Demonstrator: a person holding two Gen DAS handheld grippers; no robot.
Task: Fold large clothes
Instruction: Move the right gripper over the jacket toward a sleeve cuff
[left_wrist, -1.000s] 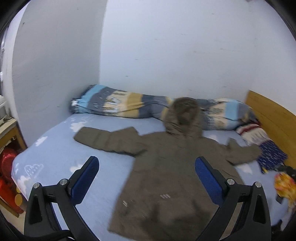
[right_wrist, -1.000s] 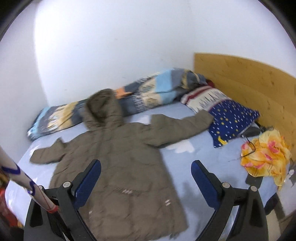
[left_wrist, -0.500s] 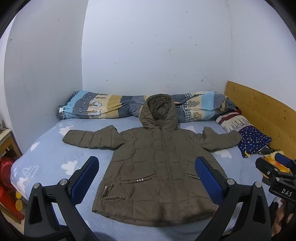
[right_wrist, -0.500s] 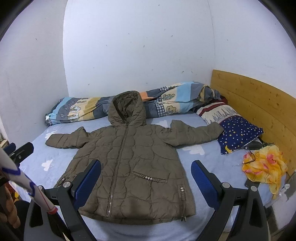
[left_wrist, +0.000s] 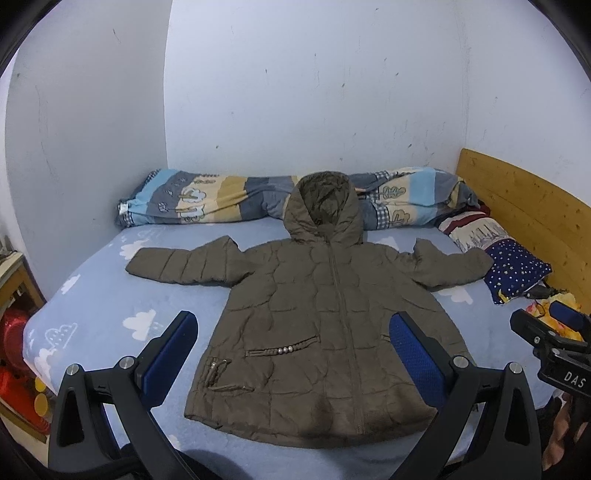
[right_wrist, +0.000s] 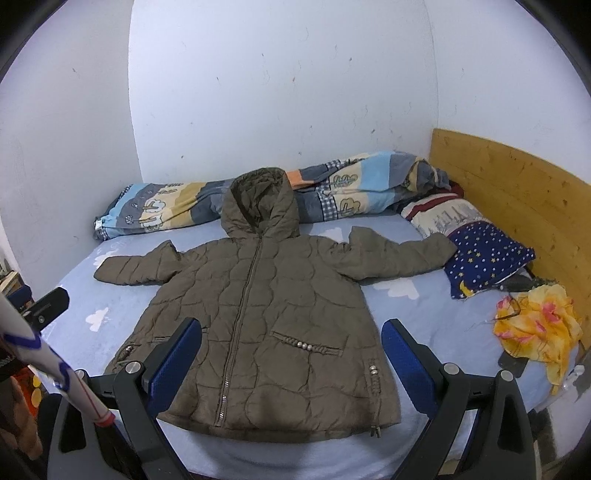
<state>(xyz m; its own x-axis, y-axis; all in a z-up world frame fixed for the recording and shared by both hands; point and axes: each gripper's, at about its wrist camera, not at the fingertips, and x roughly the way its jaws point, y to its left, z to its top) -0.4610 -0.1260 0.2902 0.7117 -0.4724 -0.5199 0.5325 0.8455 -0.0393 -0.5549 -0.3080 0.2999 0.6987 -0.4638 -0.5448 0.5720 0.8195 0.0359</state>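
Jacket (left_wrist: 328, 332) flat; yellow cloth (right_wrist: 535, 325) rightward only.

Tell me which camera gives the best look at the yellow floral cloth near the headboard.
The right wrist view: the yellow floral cloth lies whole and unobstructed on the bed's right edge. In the left wrist view only a scrap of it shows at the far right, mostly hidden behind the right gripper.
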